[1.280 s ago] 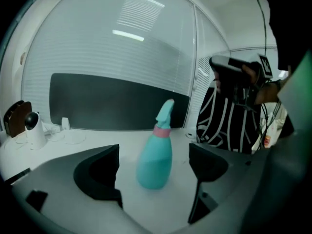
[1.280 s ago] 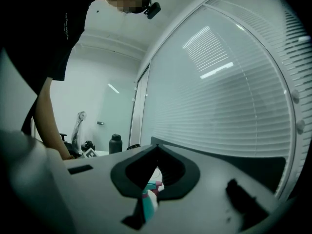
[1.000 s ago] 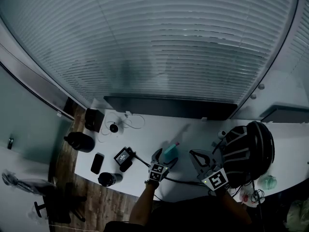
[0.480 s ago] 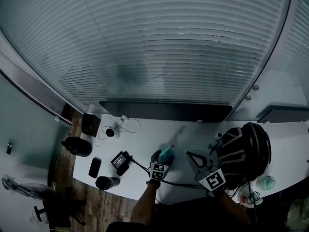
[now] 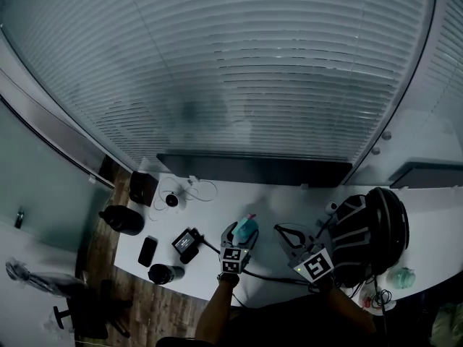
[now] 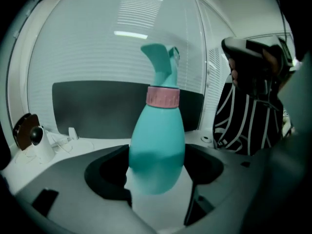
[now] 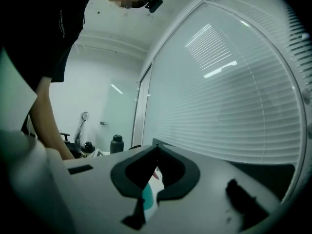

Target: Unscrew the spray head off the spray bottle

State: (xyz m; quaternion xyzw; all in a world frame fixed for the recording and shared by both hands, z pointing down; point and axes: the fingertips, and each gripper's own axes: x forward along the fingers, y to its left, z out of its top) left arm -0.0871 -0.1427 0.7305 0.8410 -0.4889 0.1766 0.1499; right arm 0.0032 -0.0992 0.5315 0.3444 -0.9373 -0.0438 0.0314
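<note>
Left gripper (image 5: 241, 236) fingers, just closing, clamp the upright spray bottle (image 6: 157, 150) by its body, its spray head (image 6: 160, 65) standing clear above, beside the shut, empty right gripper (image 5: 281, 231).

We count one spray bottle (image 6: 157, 140), one striped helmet (image 5: 372, 226), one phone (image 5: 147, 251) and one white camera (image 5: 171, 200). We find two grippers (the left gripper (image 5: 241, 231) and the right gripper (image 5: 278, 230)) and two dark flasks, a larger flask (image 5: 121, 220) and a smaller flask (image 5: 163, 272).

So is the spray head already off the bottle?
No, the teal spray head sits screwed down on the pink collar at the neck of the spray bottle.
</note>
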